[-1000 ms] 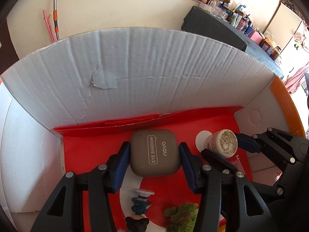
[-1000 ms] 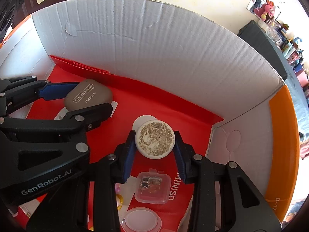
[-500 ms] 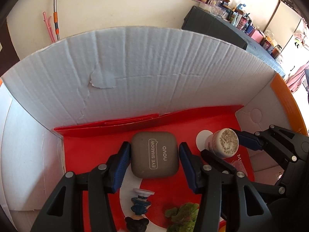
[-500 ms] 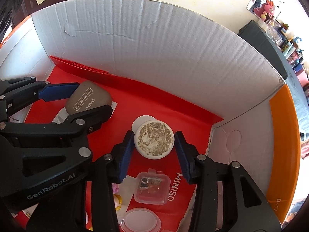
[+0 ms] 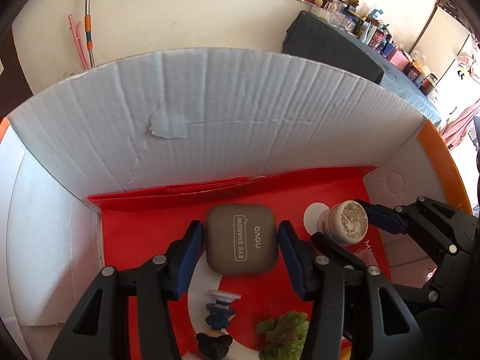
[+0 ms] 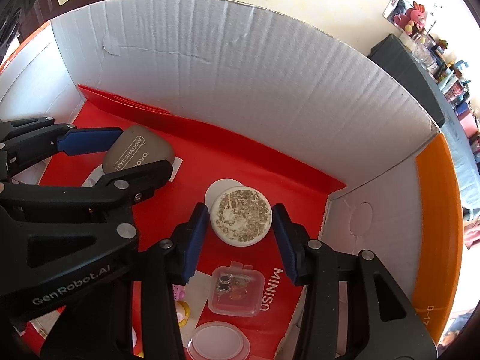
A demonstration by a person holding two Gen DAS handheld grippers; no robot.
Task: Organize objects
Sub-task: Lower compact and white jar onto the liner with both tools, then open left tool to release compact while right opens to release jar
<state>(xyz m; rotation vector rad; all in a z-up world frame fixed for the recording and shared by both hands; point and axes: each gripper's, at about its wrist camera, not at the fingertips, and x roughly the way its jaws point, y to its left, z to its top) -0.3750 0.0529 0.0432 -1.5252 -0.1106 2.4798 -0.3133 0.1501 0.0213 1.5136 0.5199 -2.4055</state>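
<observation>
A grey "EYE SHADOW" case (image 5: 240, 238) lies flat on the red floor of a white cardboard box (image 5: 210, 114). My left gripper (image 5: 240, 231) straddles it, open, its blue pads a hair off both sides. To the right a small white jar with a speckled lid (image 6: 241, 215) stands on the red floor. My right gripper (image 6: 240, 213) is around it with the jaws parting and a thin gap at each pad. In the left wrist view the jar (image 5: 343, 223) shows its pink label between the right gripper's fingers (image 5: 381, 217).
The box walls rise close behind and on both sides, with an orange flap (image 6: 435, 210) at the right. A clear jewellery box (image 6: 235, 292) and a round clear container (image 6: 217, 342) lie near the jar. A small blue figurine (image 5: 220, 315) and a green fuzzy thing (image 5: 285, 336) lie near the case.
The right gripper's jaws have spread off the jar, which now stands free between them. The grey case has settled slightly lower between the left pads. Neither hand has shifted much.
</observation>
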